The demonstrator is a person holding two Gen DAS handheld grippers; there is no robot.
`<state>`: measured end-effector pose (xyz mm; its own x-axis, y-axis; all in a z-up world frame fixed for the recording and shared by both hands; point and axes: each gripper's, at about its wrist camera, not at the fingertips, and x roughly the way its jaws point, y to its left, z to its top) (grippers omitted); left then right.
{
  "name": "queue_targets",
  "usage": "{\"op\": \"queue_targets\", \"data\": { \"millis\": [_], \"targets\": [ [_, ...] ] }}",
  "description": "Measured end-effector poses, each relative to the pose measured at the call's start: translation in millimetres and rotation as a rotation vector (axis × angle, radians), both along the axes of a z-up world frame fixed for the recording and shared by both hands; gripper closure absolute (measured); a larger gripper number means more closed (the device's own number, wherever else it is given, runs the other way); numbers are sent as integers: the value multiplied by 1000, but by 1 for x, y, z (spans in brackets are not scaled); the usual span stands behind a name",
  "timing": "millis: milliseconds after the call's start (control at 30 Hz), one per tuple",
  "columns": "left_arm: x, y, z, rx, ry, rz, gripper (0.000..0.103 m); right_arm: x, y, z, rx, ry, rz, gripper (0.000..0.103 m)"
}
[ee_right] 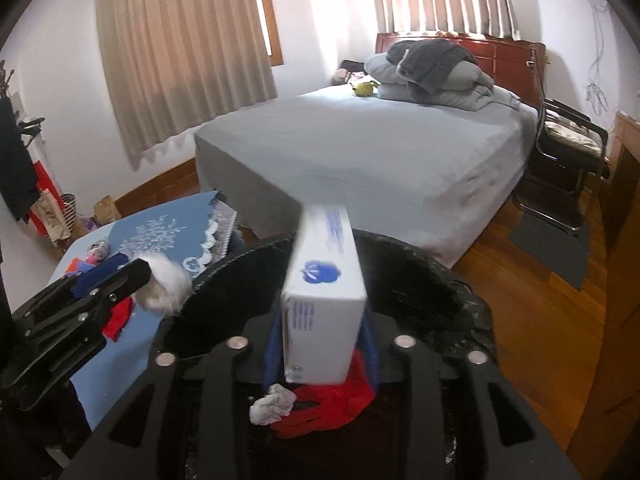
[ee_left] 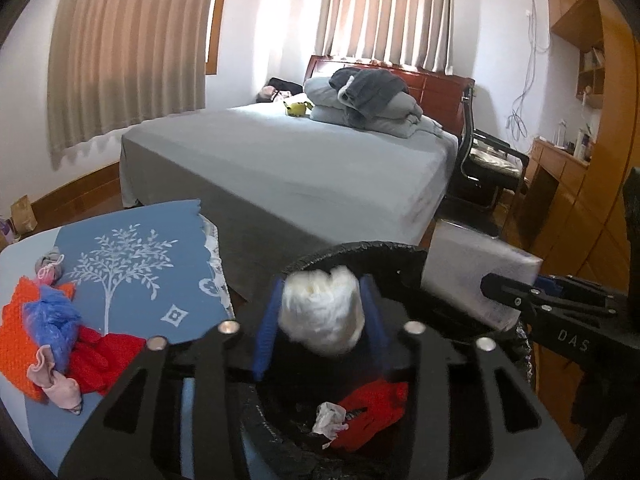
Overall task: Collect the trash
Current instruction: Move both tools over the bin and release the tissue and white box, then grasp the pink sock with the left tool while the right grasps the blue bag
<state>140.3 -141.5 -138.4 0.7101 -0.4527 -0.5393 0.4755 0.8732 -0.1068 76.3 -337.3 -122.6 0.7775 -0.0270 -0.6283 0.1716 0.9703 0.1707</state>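
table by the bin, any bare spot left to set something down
Free: the blue tree-print cloth between the clothes pile and the lace edge, and the plain strip toward the table's near edge. Crowded: the left side, under orange, red and pink fabric. The bin already holds a red item and tissue.

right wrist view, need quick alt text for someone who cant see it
The right gripper has a white cardboard box with blue print between its fingers, above a black bin bag already containing a red cloth and a crumpled white tissue. A grey-sheeted bed stands behind.
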Motion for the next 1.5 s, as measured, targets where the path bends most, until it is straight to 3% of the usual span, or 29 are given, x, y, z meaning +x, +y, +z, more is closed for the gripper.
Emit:
{"op": "queue_targets", "data": {
  "millis": [100,300,333,1033,1400,1500],
  "targets": [
    [0,4,-2,3,1,20,45,-2,-2,-1,-5,1,-11,49],
    [1,27,1,16,-18,99,16,-3,1,0,-15,-8,-15,7],
    [1,30,3,19,-21,110,14,-2,3,0,-17,-11,-12,6],
    [-6,165,22,72,-65,419,11,45,113,12,10,-61,198,6],
    [-4,216,-11,108,12,533,12,63,165,-6,14,-64,286,6],
    [-1,218,-21,105,35,539,20,68,178,-10,8,-65,319,6]
  ]
}}
